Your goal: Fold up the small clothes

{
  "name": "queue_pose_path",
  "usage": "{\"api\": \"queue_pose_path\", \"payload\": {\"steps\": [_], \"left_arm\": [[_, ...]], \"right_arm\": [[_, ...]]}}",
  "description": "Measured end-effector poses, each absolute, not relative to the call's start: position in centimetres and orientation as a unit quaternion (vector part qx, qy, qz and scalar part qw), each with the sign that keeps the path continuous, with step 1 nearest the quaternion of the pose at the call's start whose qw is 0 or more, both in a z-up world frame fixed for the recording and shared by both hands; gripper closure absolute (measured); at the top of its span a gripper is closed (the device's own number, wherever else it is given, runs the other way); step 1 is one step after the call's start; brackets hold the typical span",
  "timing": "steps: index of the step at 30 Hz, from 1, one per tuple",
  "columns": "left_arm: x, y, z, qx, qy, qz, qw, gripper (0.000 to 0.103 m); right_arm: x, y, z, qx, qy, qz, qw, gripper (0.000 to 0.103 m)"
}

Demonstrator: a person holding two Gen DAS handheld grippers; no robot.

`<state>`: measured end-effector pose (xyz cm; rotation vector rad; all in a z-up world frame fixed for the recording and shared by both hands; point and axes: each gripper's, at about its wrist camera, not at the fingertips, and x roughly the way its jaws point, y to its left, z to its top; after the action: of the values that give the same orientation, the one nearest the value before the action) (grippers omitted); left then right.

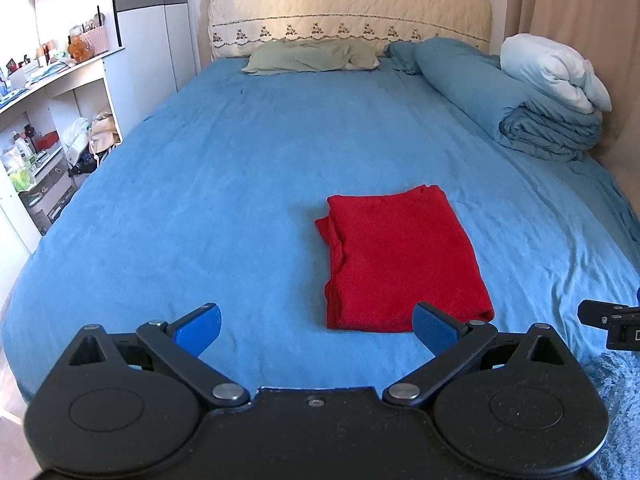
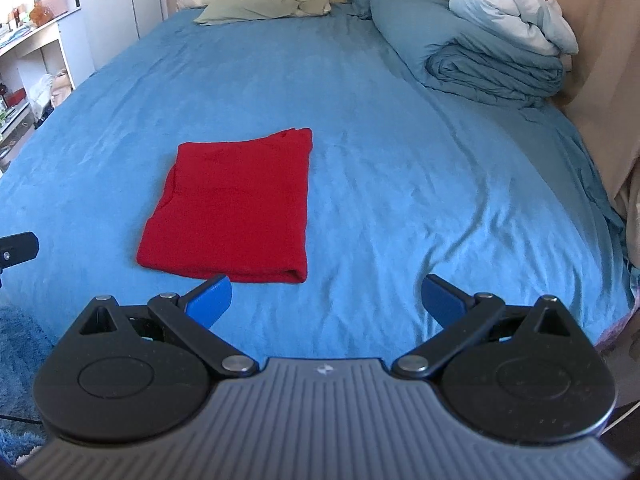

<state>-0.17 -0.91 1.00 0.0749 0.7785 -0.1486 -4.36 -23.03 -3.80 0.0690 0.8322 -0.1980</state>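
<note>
A red garment (image 1: 404,264) lies folded into a flat rectangle on the blue bed sheet (image 1: 224,184). It also shows in the right wrist view (image 2: 236,208). My left gripper (image 1: 316,326) is open and empty, just in front of the garment's near edge, apart from it. My right gripper (image 2: 326,300) is open and empty, near the foot of the bed, to the right of the garment's near edge. The edge of the right gripper (image 1: 610,324) shows at the far right of the left wrist view.
A folded blue duvet (image 1: 516,100) with a white pillow (image 1: 556,72) lies at the bed's back right. A green pillow (image 1: 312,56) sits by the headboard (image 1: 348,12). Shelves with clutter (image 1: 52,120) stand left. A curtain (image 2: 600,60) hangs right.
</note>
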Motion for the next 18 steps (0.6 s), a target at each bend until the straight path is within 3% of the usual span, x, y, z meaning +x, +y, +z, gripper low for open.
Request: {"api": "queue_pose_path", "payload": {"steps": [18], "left_arm": [[-0.53, -0.71, 1.4, 0.037, 0.369, -0.074, 0.926, 0.0]], "right_arm": [[-4.53, -23.28, -3.43, 0.044, 0.404, -0.094, 0.909, 0.0]]}}
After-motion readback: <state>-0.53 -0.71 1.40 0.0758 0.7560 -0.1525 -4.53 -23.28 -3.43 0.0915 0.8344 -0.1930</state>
